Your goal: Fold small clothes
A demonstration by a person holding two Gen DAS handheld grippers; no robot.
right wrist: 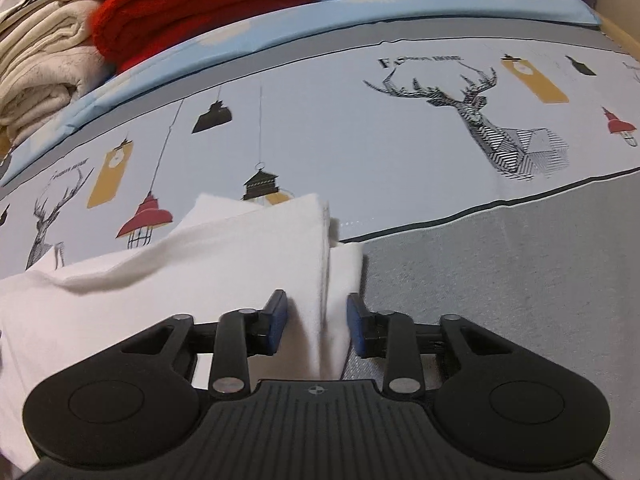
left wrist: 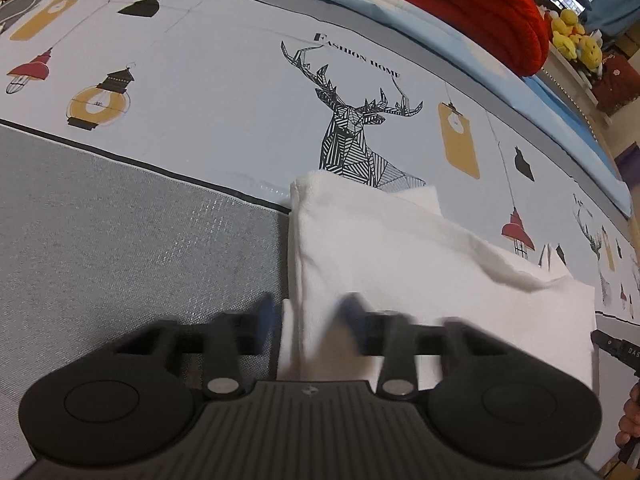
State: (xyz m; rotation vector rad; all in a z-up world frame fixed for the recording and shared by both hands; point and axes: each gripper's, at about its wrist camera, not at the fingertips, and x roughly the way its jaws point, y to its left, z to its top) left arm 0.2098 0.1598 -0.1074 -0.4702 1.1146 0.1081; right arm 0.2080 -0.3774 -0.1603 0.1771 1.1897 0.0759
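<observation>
A white garment (left wrist: 400, 264) lies partly folded on a bed sheet printed with deer and lamps. My left gripper (left wrist: 308, 316) is open at the garment's left edge, its blue pads blurred, with the folded edge between the fingers. In the right wrist view the same white garment (right wrist: 200, 264) lies left of centre. My right gripper (right wrist: 318, 320) is open at the garment's right edge, and a doubled cloth edge stands between its blue pads (right wrist: 278, 316).
A red knitted item (right wrist: 200, 4) and a cream folded blanket (right wrist: 40, 68) lie on a light blue cover (right wrist: 360, 4) at the back. Yellow plush toys (left wrist: 576, 40) sit on a shelf at far right. The grey sheet band (left wrist: 120, 240) is near me.
</observation>
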